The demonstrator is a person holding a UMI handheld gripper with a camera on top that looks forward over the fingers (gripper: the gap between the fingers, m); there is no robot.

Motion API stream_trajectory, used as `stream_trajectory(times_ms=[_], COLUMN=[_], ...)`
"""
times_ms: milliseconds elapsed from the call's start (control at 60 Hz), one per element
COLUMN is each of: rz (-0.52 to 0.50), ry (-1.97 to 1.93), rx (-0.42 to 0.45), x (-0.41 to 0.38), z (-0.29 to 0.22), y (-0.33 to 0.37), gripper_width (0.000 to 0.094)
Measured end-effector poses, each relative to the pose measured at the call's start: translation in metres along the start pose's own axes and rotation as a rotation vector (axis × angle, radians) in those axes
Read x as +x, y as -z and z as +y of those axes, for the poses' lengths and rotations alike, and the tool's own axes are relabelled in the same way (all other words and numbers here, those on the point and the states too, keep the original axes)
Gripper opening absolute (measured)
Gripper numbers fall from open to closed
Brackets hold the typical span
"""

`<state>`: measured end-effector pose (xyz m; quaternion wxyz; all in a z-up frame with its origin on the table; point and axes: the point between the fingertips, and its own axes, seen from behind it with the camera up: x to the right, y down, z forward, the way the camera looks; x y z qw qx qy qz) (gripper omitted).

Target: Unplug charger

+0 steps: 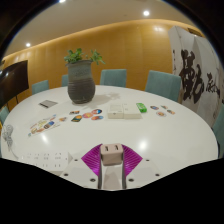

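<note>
A small white charger cube (112, 153) with two slots on its face sits between my gripper's (112, 150) magenta pads (95, 157). Both fingers press on its sides, so the gripper is shut on it and holds it above the near edge of the white table (150, 135). No cable shows on the charger. A white power strip (125, 114) lies on the table well beyond the fingers, to the right of a plant pot.
A dark grey pot with a green plant (81, 82) stands mid-table. A phone (48, 103) and several small coloured items (78, 117) lie to the left. Blue chairs (160, 84) line the far side. A calligraphy panel (198, 78) stands at the right.
</note>
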<state>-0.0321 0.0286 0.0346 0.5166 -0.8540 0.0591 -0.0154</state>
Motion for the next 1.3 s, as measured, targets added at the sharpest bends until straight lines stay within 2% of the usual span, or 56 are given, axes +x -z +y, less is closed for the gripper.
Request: stream_trajectory(times_ms=[183,217,300,400,667,833,1067,1300], rz=[0.015,0.019,0.039,0.063,0.064,0.099,0.114,0.110], ry=[-0.019,-0.018,-0.007,0.009,0.021,0.066,0.076,0.094], rx=[-0.048,-0.045,-0.024,0.026,0.094,0.101,0.119,0.120], x=[0.014,0.016,0.023,0.026,0.014,0.010,0.005,0.003], z=[0.020,0.020,0.015,0.004,0.008,0.026,0.039,0.047], y=[-0.007,-0.005,0.007,0.034,0.136,0.187,0.229,0.240], gripper_width=[0.0355,0.0393,0.0582,0.0882,0.0866,0.0869,0.0867,0.0868])
